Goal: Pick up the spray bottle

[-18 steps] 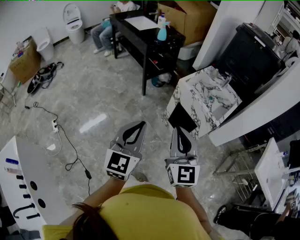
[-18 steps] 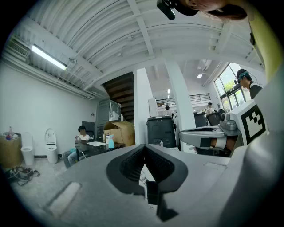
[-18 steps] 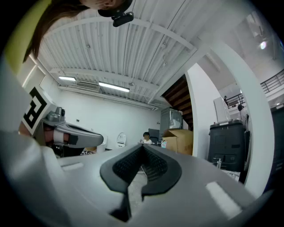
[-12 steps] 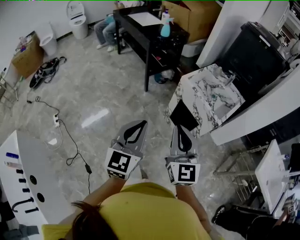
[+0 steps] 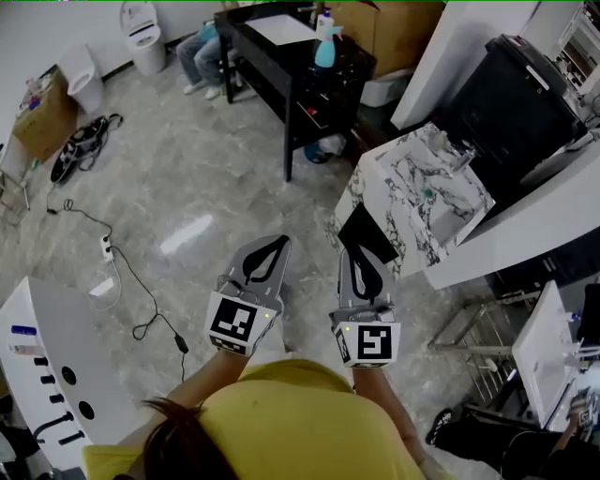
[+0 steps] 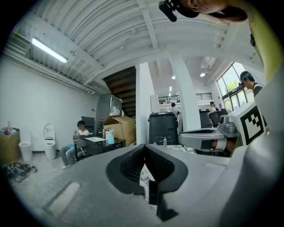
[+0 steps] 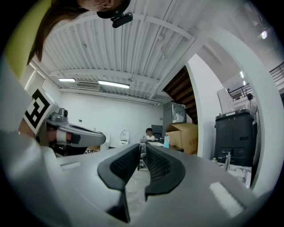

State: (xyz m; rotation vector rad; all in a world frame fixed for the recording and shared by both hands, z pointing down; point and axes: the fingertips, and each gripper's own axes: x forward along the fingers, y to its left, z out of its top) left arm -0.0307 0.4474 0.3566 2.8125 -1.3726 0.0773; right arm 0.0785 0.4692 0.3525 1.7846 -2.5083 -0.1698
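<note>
The spray bottle (image 5: 324,44) is pale blue with a white head. It stands on a black table (image 5: 281,70) at the far end of the room, small in the left gripper view (image 6: 110,138) and in the right gripper view (image 7: 167,141). My left gripper (image 5: 279,242) and right gripper (image 5: 359,251) are held side by side close to my body, pointing level toward that table and far from the bottle. The left gripper's (image 6: 145,147) jaws meet at the tips with nothing between them. The right gripper's (image 7: 143,146) jaws leave only a thin slit, also empty.
A person (image 5: 202,47) sits at the black table, with a cardboard box (image 5: 384,28) behind it. To the right are a marble sink counter (image 5: 422,202) and a black cabinet (image 5: 506,94). Cables and a power strip (image 5: 108,248) lie on the floor at left, near a white table (image 5: 47,347).
Both grippers stay side by side and shut. The view has drifted slightly, so the black table and bottle sit a little nearer the top edge.
</note>
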